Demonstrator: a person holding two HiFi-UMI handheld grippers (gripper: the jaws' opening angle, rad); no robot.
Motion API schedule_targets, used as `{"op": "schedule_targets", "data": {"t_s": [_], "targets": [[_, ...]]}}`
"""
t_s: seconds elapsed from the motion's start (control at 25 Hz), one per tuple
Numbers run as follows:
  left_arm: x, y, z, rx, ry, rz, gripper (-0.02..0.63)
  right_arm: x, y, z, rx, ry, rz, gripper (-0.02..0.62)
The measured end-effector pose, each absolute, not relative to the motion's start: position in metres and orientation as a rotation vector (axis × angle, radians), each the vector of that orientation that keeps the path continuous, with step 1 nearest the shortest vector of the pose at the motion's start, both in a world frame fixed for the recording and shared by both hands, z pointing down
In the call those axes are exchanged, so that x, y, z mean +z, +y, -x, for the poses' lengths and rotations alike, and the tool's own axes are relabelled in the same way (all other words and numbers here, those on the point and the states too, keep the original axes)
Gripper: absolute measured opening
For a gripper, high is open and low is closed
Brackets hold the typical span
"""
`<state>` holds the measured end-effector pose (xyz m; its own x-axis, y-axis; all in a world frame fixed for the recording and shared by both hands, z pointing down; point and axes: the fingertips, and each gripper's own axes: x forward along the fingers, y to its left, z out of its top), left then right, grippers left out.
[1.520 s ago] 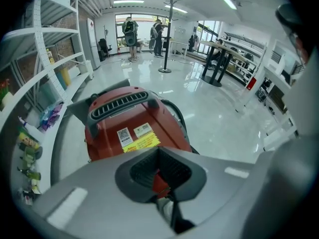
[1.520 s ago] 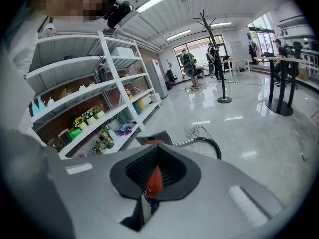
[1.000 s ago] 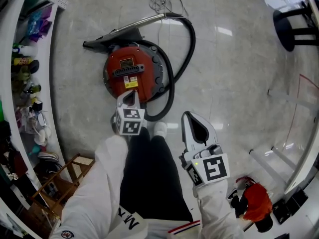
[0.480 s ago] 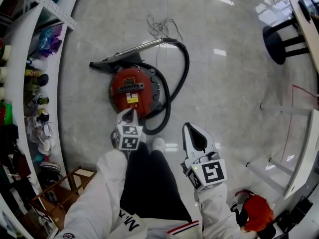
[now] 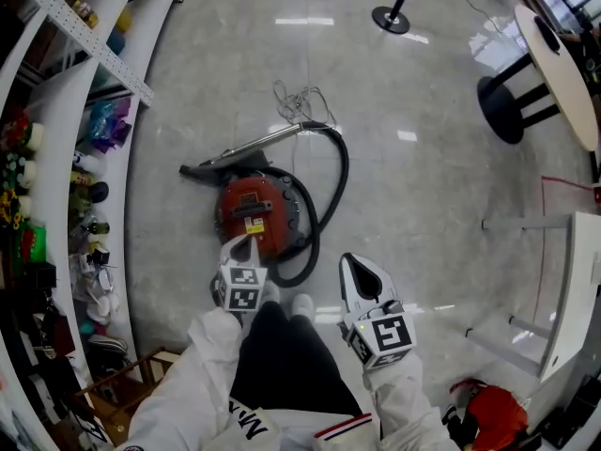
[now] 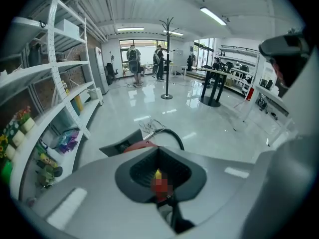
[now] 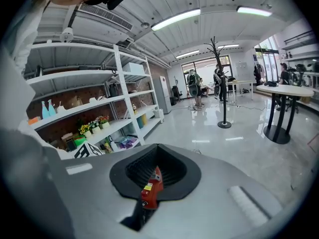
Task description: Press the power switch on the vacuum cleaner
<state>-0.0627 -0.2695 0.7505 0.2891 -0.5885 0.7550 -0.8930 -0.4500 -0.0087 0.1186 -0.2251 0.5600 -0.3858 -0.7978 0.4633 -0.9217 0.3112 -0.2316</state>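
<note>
Head view: a polished floor (image 5: pixel 423 186) is seen from standing height, with shelving (image 5: pixel 84 111) along the 9 o'clock side. The red vacuum cleaner (image 5: pixel 255 212) lies on the floor at 12 o'clock from the person. Its black hose (image 5: pixel 336 172) is looped round its 3 o'clock side.

Both tools are held well above it. The left gripper (image 5: pixel 246 245) is lined over the canister's near edge, and the right gripper (image 5: pixel 357 269) is at 4 o'clock over bare floor. The fingers of each are closed together, and nothing is gripped.

The power switch cannot be picked out, so a press may be landed on the handle (image 5: pixel 246 209) or the label (image 5: pixel 252 225) instead. On so smooth a floor the canister may be slid away by an oblique push. The hose loop may also be caught by a shoe (image 5: pixel 300 301) when the reach is made.
</note>
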Motion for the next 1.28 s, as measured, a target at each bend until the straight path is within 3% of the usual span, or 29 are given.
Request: {"op": "schedule_targets", "data": {"t_s": [0.52,1.28], "targets": [[0.631,-0.283,0.078,0.829,-1.451,-2.237,0.000,0.510,-0.230,-0.122,0.609,-2.354,-1.581,0.000],[0.532,-0.281,0.089,0.679,-1.540,-2.325,0.000,0.456,-0.245,-0.121,0.568,-2.439,-1.635,0.000]]}}
